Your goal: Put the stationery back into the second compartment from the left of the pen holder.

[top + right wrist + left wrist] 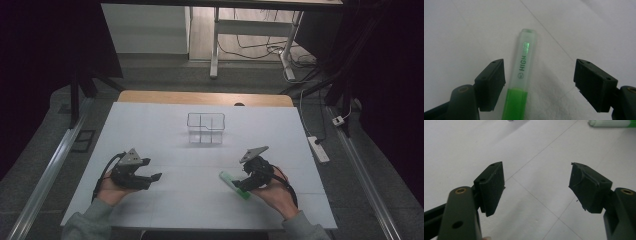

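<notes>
high view — my right gripper (246,183) hovers over the green highlighter (234,185) lying on the white table (200,200); clear divided box (205,128) well apart, seemingly empty. left gripper view — my left gripper (536,186) spread, holding nothing. right gripper view — jaws spread around the highlighter, not yet closed; grasping remains, i judge.

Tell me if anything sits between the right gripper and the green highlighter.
Nothing visible does. The right gripper is open with the green highlighter lying on the white table between its jaws, nearer one jaw.
</notes>
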The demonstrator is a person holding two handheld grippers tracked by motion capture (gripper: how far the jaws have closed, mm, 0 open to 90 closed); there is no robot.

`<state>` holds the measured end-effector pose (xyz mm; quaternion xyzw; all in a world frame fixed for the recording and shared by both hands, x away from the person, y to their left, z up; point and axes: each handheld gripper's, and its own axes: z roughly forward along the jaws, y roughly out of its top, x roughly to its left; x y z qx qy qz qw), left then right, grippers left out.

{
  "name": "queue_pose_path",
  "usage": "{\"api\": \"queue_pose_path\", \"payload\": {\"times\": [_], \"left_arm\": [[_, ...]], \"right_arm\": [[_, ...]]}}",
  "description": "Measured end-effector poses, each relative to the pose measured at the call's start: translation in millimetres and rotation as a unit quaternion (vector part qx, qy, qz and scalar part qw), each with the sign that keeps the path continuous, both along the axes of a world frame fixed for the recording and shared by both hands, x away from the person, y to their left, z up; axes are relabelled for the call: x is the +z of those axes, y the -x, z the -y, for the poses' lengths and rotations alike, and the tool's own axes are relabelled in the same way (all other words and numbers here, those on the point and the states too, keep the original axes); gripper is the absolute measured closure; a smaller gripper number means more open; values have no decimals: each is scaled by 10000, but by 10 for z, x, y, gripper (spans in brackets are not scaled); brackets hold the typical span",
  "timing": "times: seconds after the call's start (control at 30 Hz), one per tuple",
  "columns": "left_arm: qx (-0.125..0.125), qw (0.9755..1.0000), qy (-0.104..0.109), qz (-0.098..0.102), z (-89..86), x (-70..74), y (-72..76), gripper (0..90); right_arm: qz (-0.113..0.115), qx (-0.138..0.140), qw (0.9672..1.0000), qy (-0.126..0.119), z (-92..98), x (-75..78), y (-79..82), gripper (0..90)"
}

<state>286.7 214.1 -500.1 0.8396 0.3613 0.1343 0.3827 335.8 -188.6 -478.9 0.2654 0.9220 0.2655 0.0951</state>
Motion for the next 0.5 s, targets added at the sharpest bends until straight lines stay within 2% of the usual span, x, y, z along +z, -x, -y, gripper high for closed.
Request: {"api": "queue_pose_path", "payload": {"times": [0.3,0.5], "left_arm": [[-14,10000,-34,-31,9,-7,-2,277],[-3,10000,-37,-34,-8,-14,-10,275]], "right_arm": [[-220,11,9995,215,-84,-106,47,294],[-280,-22,9987,422,-156,-200,48,338]]}}
